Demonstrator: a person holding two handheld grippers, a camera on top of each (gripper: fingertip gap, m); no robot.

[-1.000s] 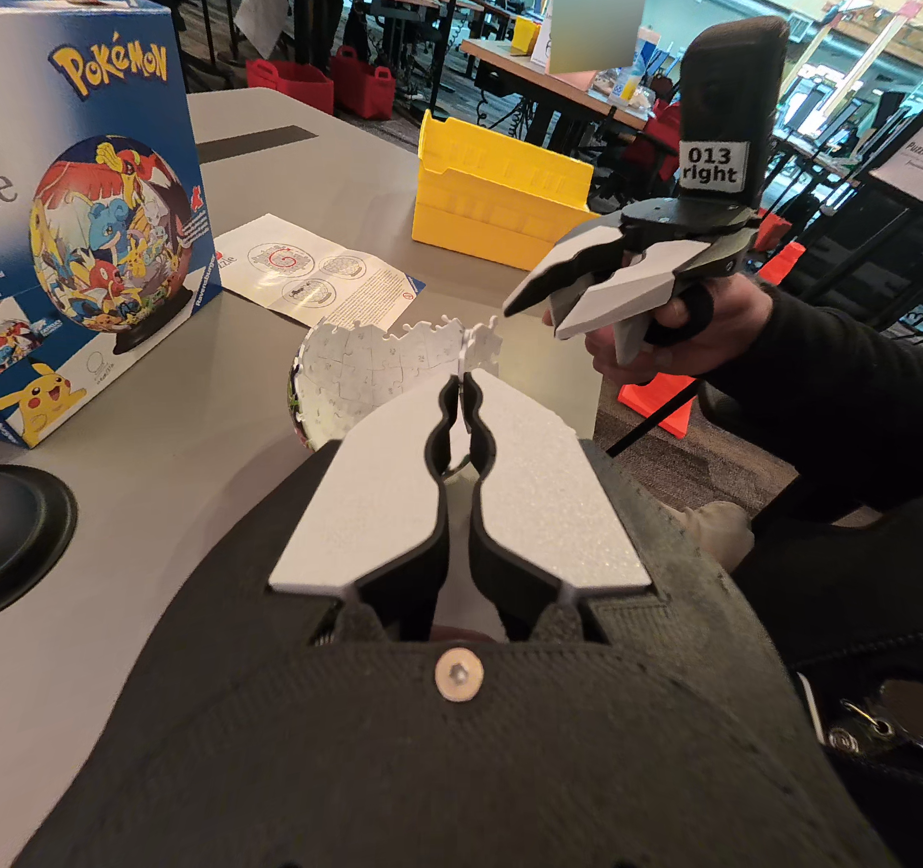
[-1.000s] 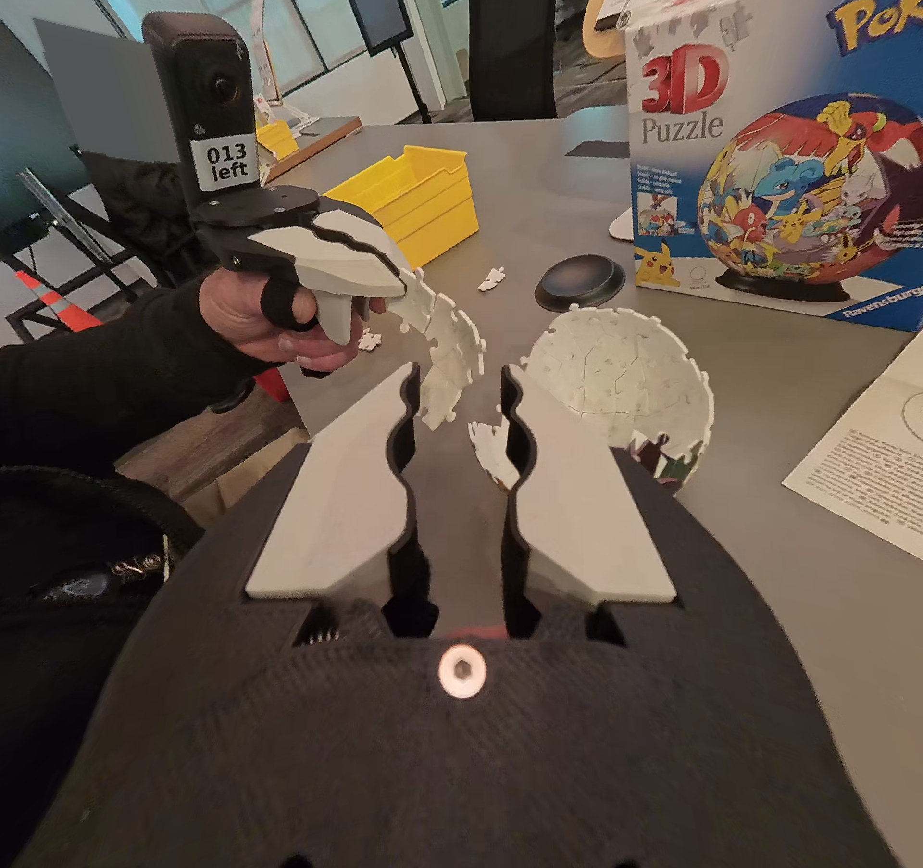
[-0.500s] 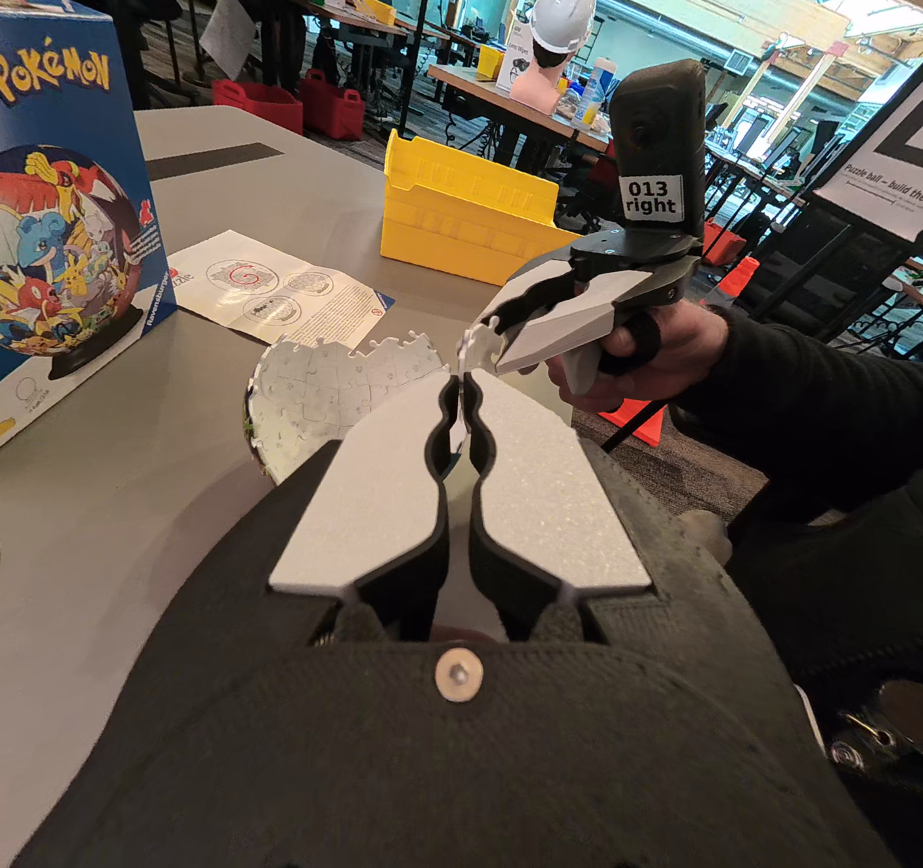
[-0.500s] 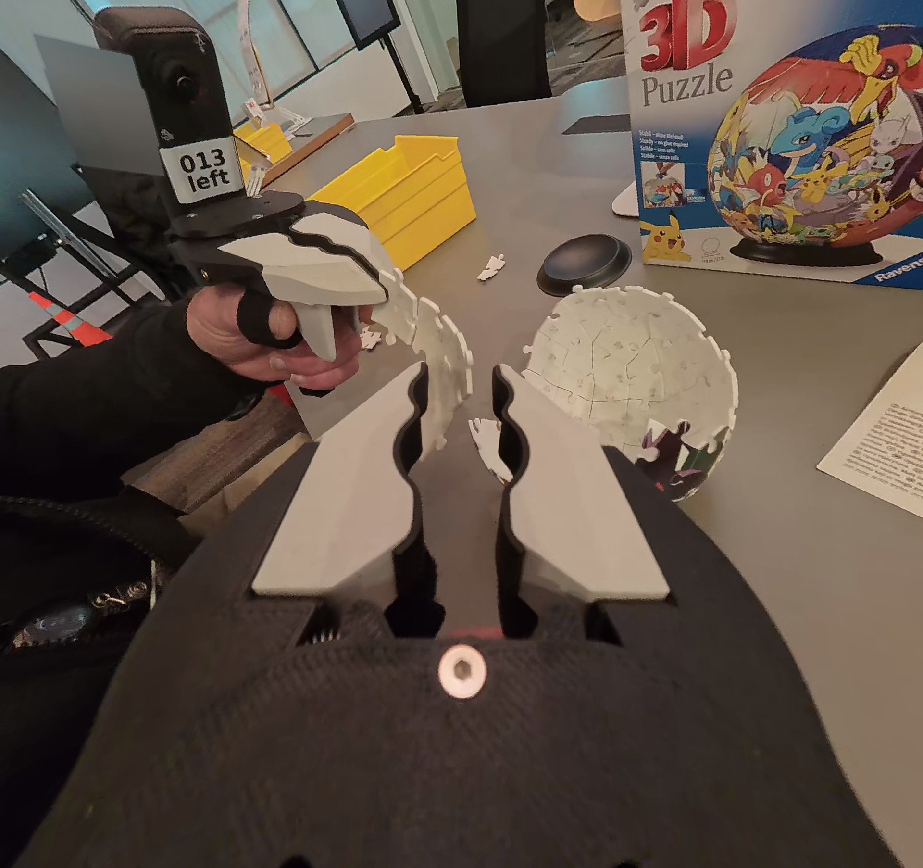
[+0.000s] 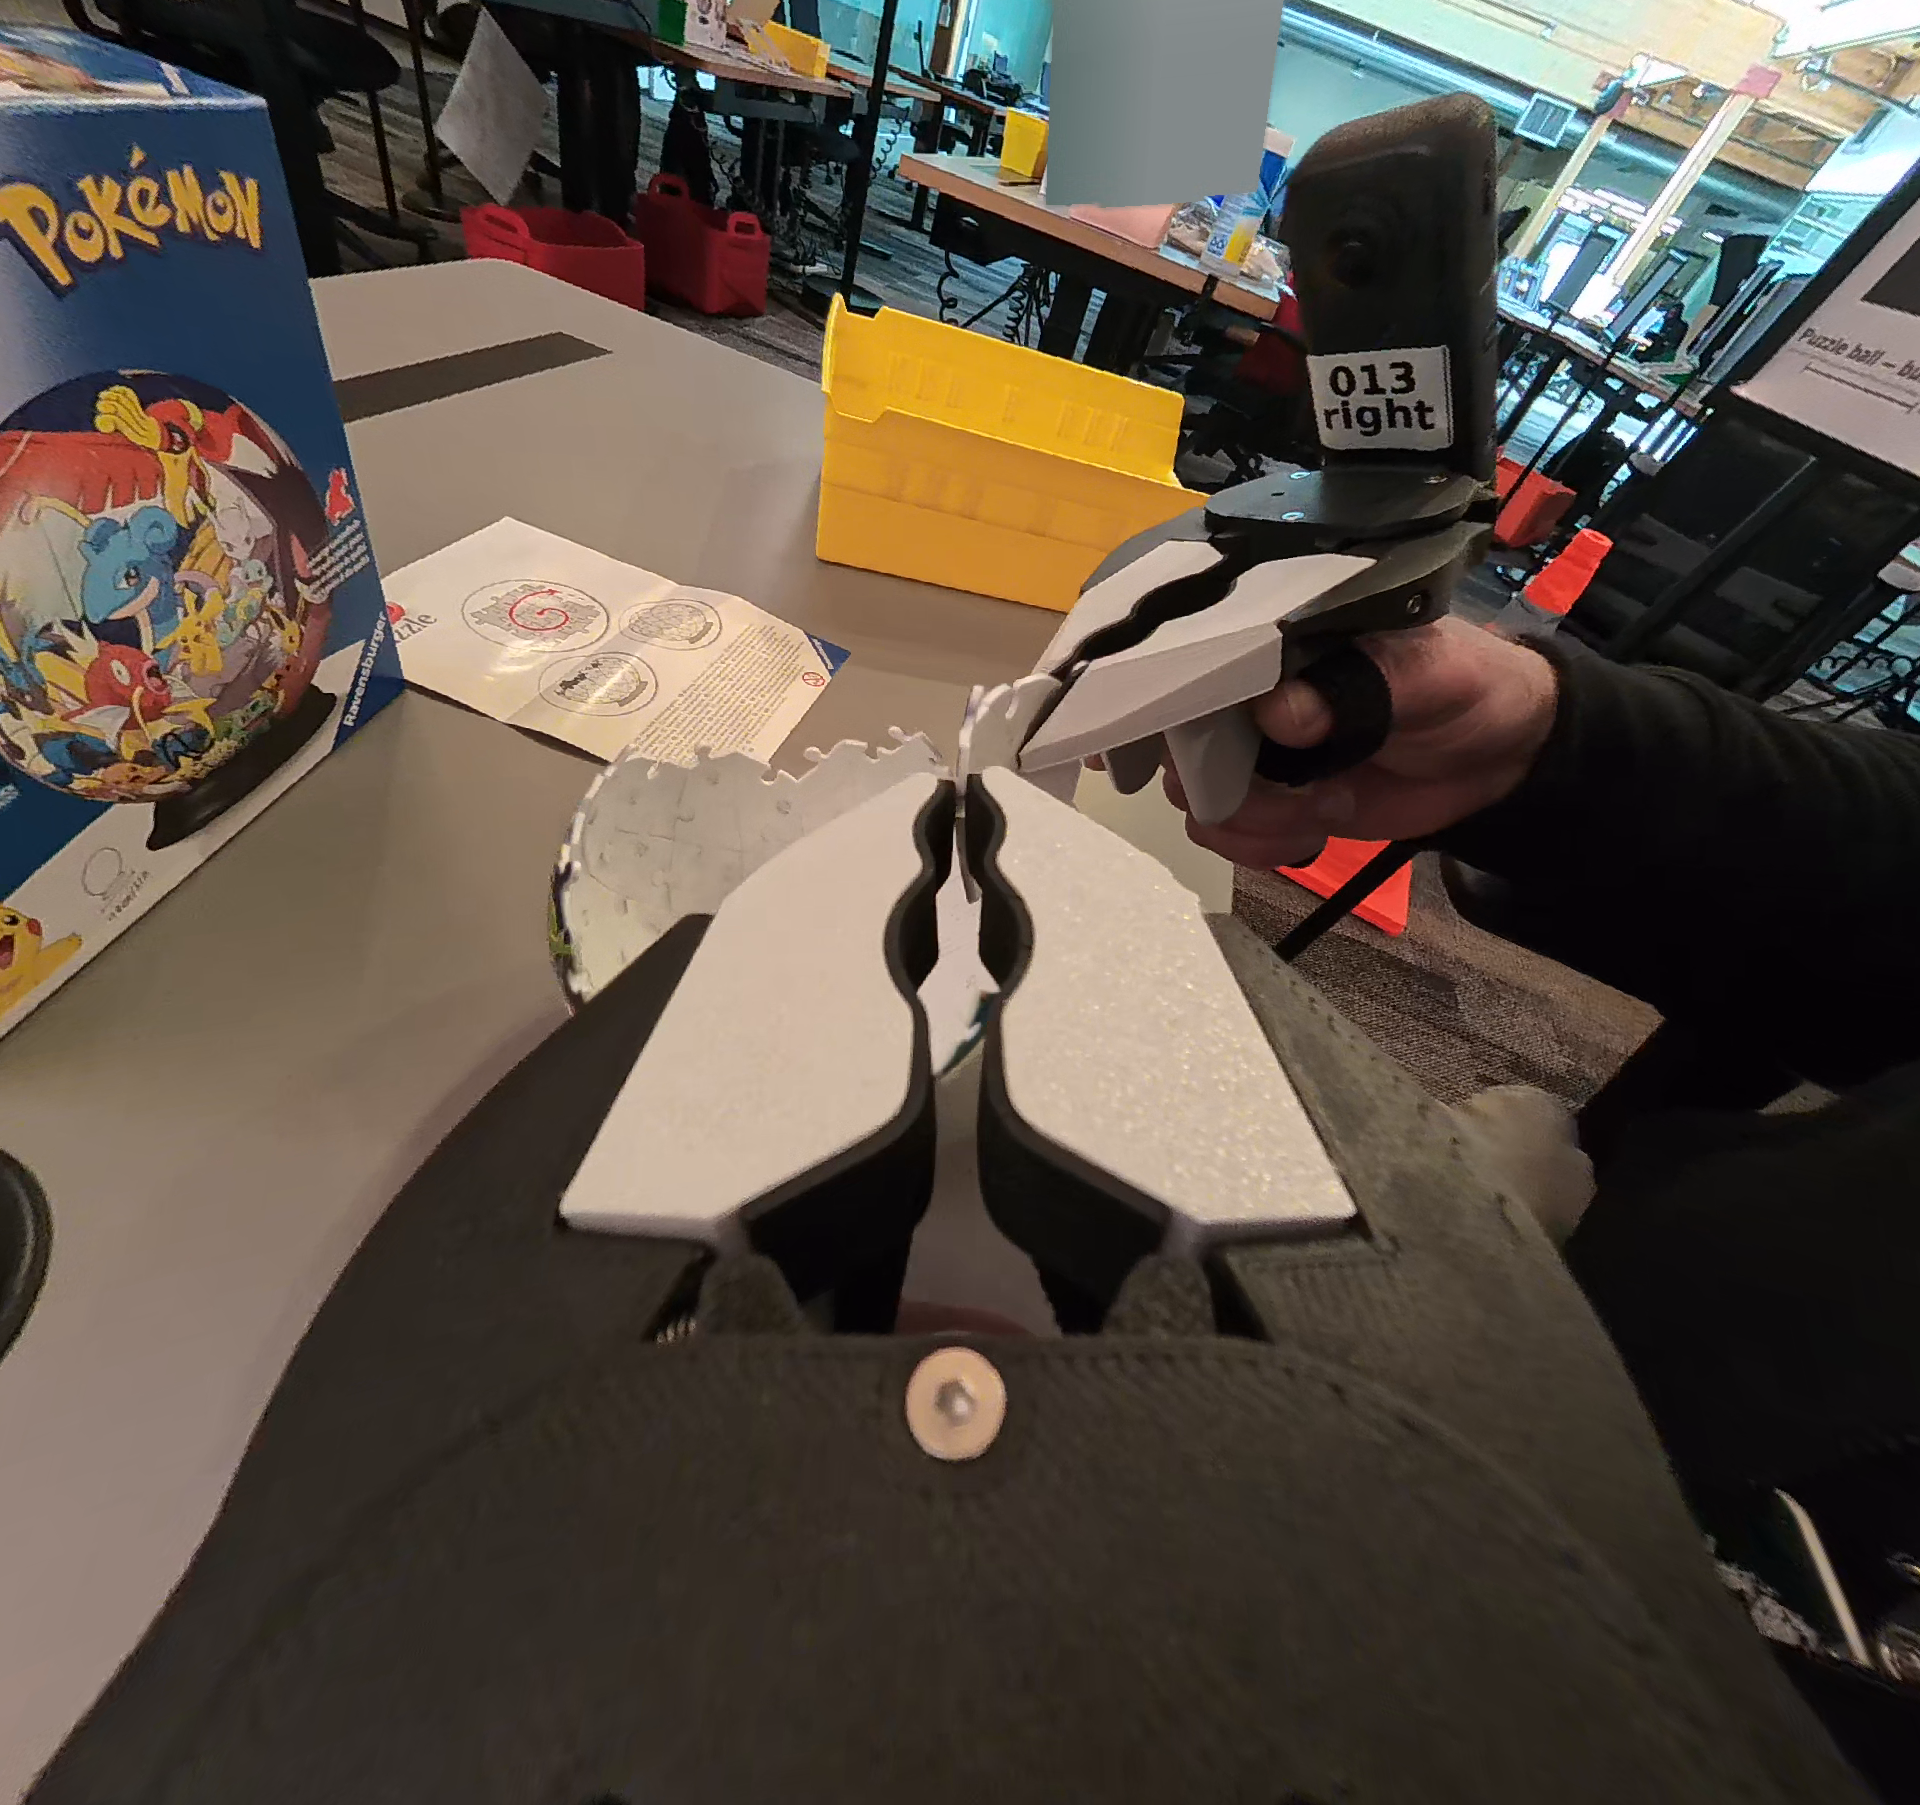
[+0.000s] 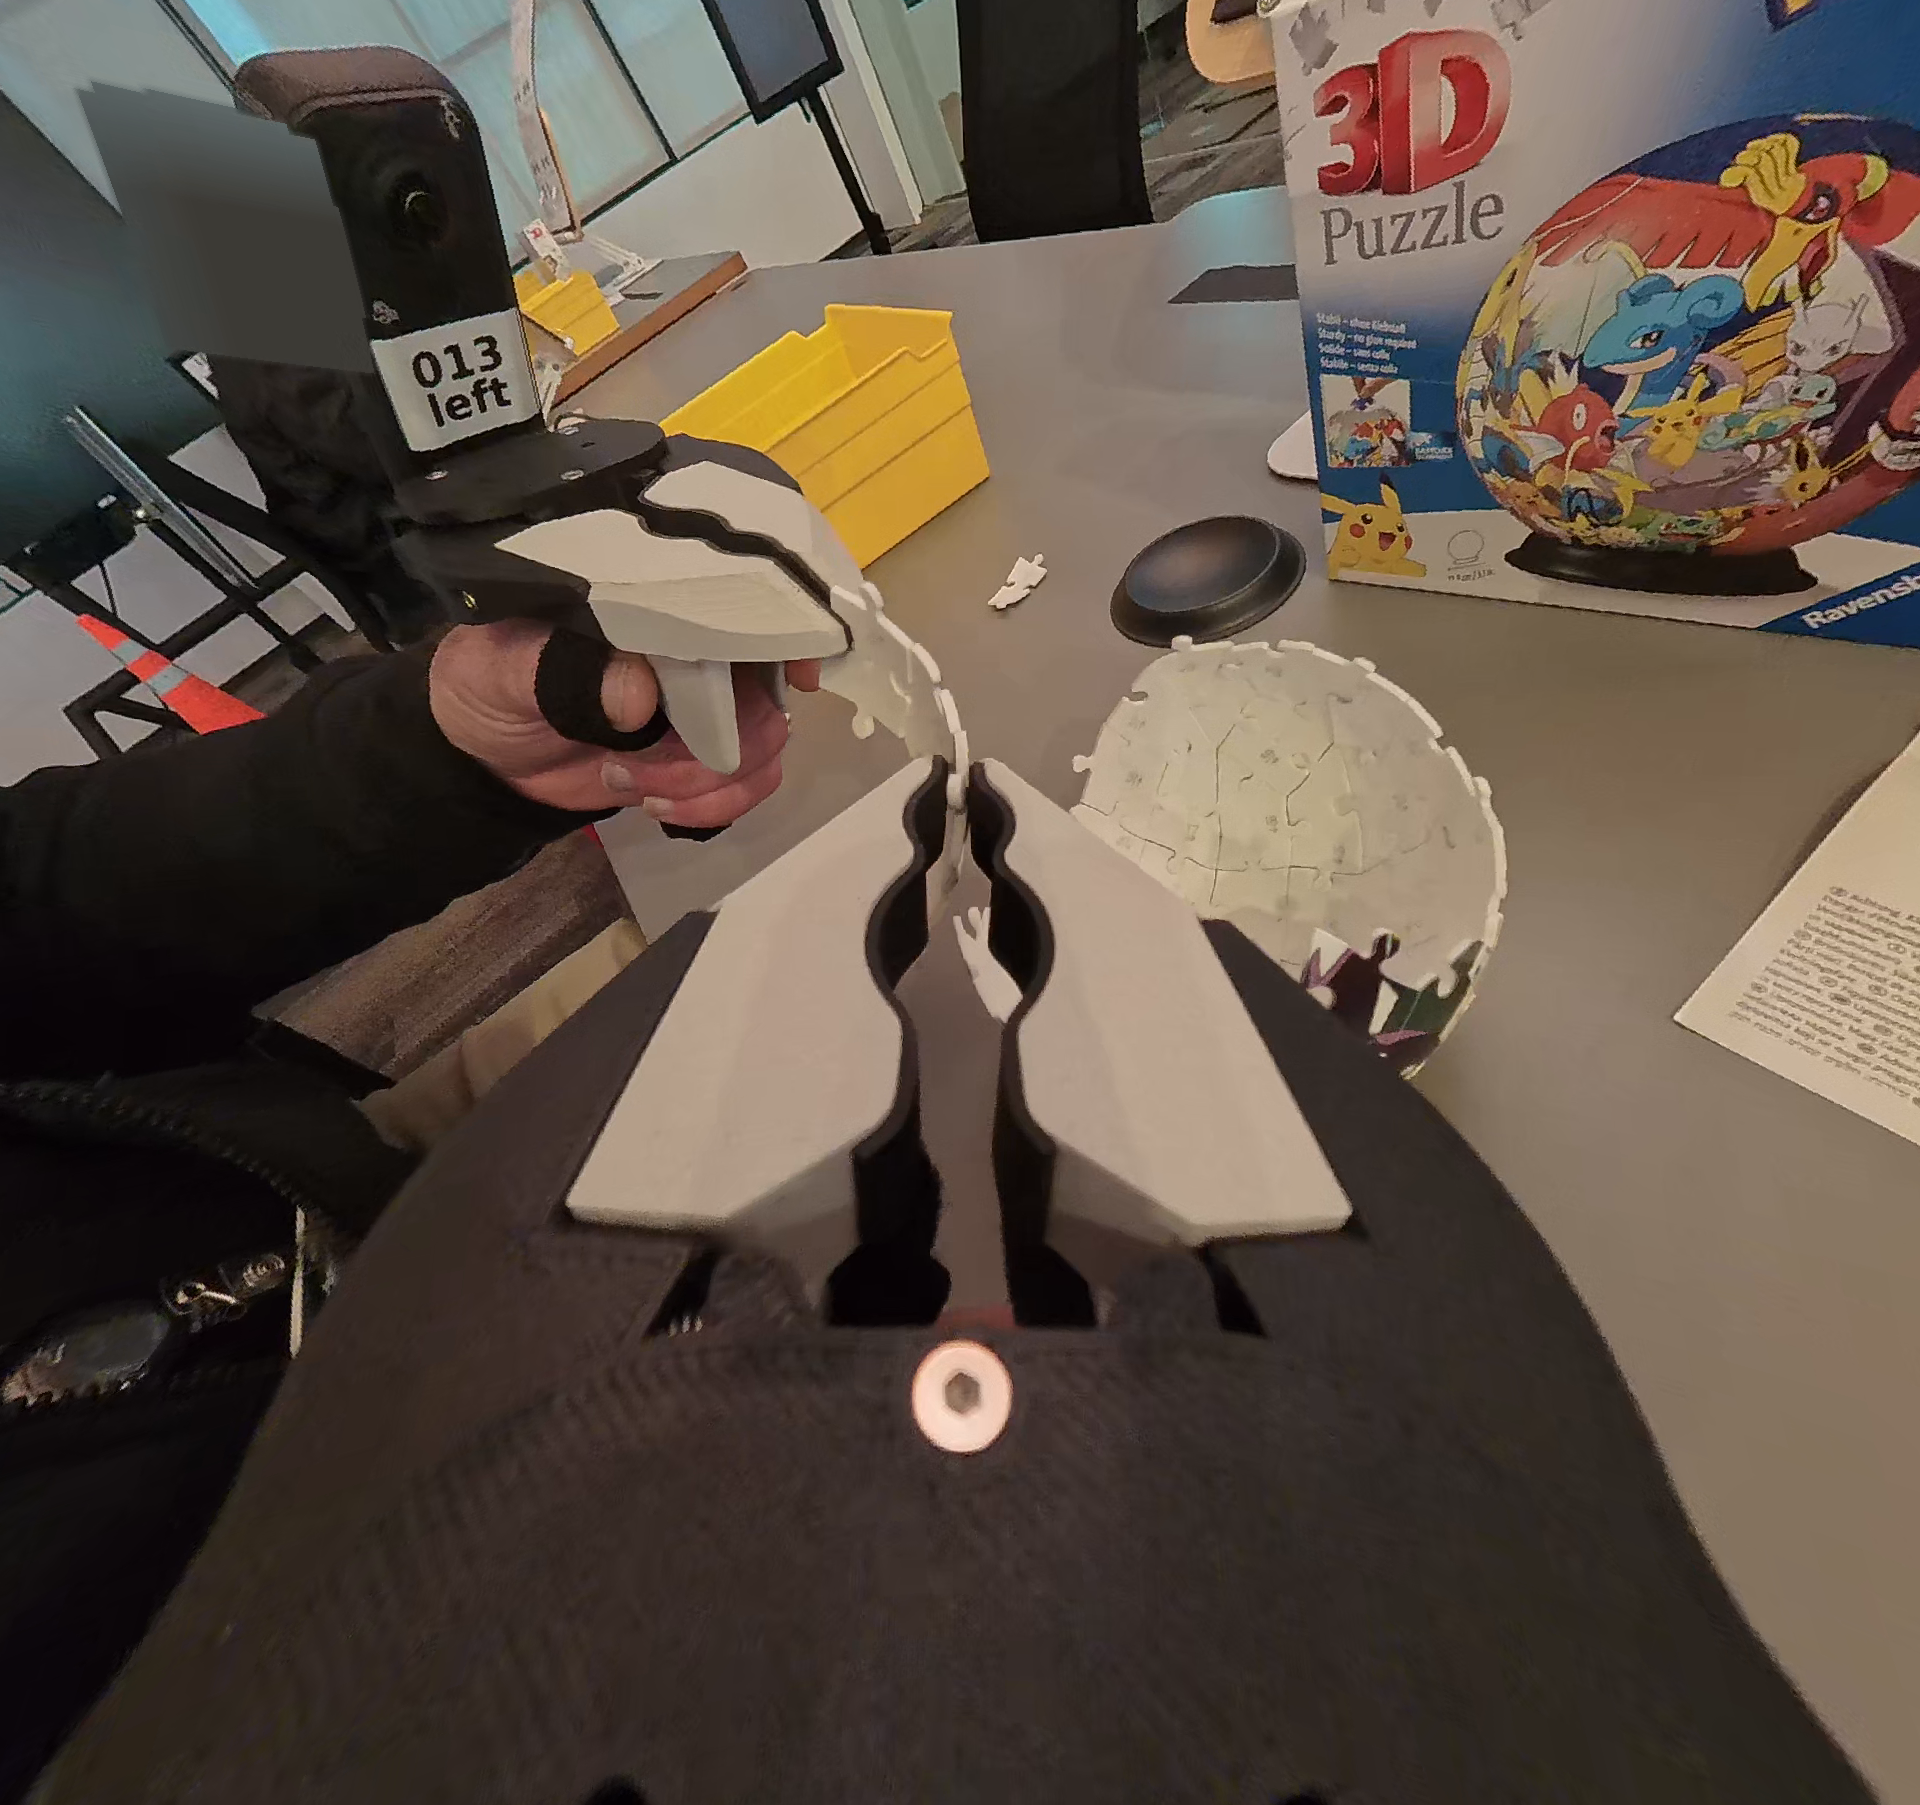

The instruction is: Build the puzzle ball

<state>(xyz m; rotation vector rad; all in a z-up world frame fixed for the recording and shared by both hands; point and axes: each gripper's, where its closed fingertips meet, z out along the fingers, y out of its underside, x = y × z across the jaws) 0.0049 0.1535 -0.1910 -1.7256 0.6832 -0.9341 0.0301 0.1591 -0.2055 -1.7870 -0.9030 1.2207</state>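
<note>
Your left tongs (image 5: 961,805) are clenched on a curved strip of joined white puzzle pieces (image 6: 904,675), and you hold it in the air above the near edge of the table (image 5: 623,446). Your right tongs (image 6: 958,781) are also clenched on the free end of this same strip, so both tongs meet tip to tip at the strip. In the left wrist view, the end of the strip (image 5: 992,716) stands up between the two tips.

Just behind the tongs, the half-built puzzle ball (image 6: 1288,799) rests on the table as an open white shell, with its hollow side turned toward you. It does not touch the strip. Beyond the shell lies a black round stand (image 6: 1205,576), and near it one loose white piece (image 6: 1018,579). The puzzle box (image 6: 1621,301) stands behind the stand, a yellow bin (image 5: 987,477) sits farther back, and a paper instruction sheet (image 5: 623,654) lies between the box and the bin.
</note>
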